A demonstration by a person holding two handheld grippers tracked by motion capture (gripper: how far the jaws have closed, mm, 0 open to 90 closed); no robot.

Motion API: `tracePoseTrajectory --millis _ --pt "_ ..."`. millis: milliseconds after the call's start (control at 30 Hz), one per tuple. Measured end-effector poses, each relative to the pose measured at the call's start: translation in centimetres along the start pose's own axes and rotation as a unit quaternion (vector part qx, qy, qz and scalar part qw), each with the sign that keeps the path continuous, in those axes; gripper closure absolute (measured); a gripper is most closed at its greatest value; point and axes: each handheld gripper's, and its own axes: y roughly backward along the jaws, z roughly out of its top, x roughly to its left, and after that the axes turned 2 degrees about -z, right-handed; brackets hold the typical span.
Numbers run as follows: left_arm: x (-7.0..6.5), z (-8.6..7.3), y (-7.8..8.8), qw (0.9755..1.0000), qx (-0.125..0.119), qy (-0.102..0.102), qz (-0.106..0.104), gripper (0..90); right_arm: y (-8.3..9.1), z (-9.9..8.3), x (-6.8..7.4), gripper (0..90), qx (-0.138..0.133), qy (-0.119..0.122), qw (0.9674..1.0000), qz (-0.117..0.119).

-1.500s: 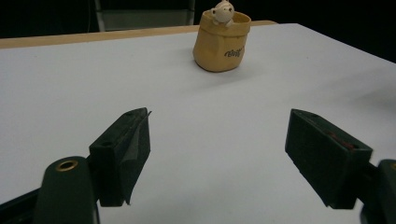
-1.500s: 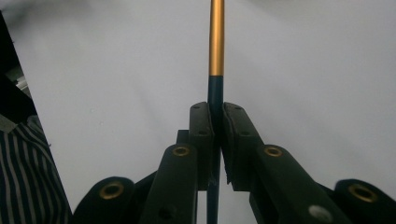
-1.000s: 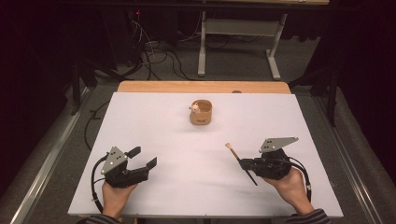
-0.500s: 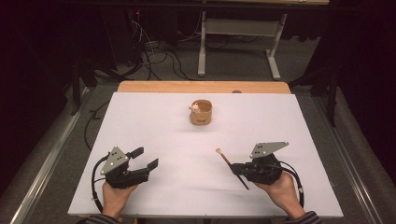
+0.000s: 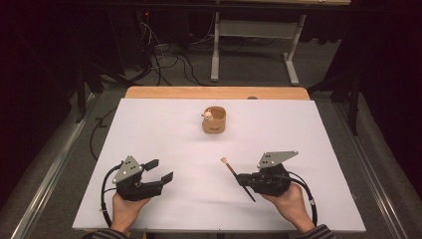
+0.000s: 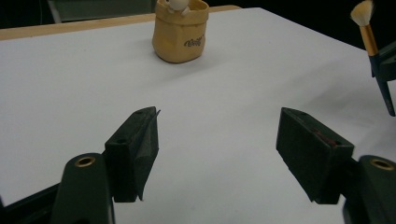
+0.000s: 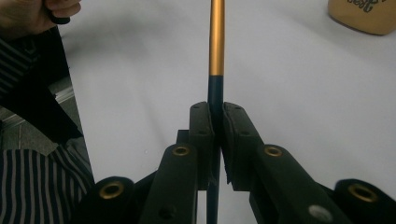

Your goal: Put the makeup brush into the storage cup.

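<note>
Brush [image 5: 234, 174] clamped in the right gripper [image 5: 242, 179], jaws closed tight on the dark lower part of its handle; the right gripper view shows both pads pressing the shaft, gold ferrule section [image 7: 216, 37] rising straight beyond them. In the high view the brush lies slanted, pale bristle tip toward 11 o'clock, dark handle end toward 5 o'clock, sitting at about 5 o'clock from the table's centre. White table [image 5: 164, 134] bare around it. Tan pouch-shaped cup [image 5: 214, 120] stands upright at 12 o'clock, well apart from both grippers, a small pale figure at its rim. Left gripper [image 5: 160, 170] at 7 o'clock, held in the person's left hand [image 5: 124, 211], jaws spread wide with nothing between them, having just closed in a little; its own view looks along both pads [image 6: 140, 149] to the cup [image 6: 181, 31] ahead, with the brush [image 6: 369, 37] at the 2 o'clock edge. Striped sleeve [image 7: 42, 186] visible near the right gripper.
</note>
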Motion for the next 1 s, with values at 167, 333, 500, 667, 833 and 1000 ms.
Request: tracePoseTrajectory --millis 167,333,500,667,833,1000 --pt "-0.6 0.7 -0.5 0.9994 -0.008 0.014 -0.032 30.2 0.1 0.3 0.0 85.3 -0.013 -0.003 0.9999 0.007" --pt "-1.6 1.4 -1.3 0.9989 0.004 -0.009 -0.046 30.1 0.4 0.4 0.2 85.3 -0.023 -0.004 0.9997 0.008" --pt "-2.5 2.1 -1.7 0.9977 0.0 -0.019 -0.065 30.1 0.4 0.5 0.2 85.2 -0.027 -0.006 0.9996 0.008" --pt "-3.3 2.9 -2.4 0.9957 0.001 -0.022 -0.09 29.7 0.3 0.5 0.3 85.3 -0.033 -0.001 0.9994 0.005" --pt "-3.8 3.6 -3.4 0.9934 0.014 -0.018 -0.113 29.3 0.2 0.6 0.5 85.3 -0.035 -0.001 0.9994 0.004" --pt "-4.1 4.4 -4.1 0.9919 0.03 -0.015 -0.122 29.7 0.1 0.9 0.6 85.3 -0.041 0.002 0.9992 0.004"
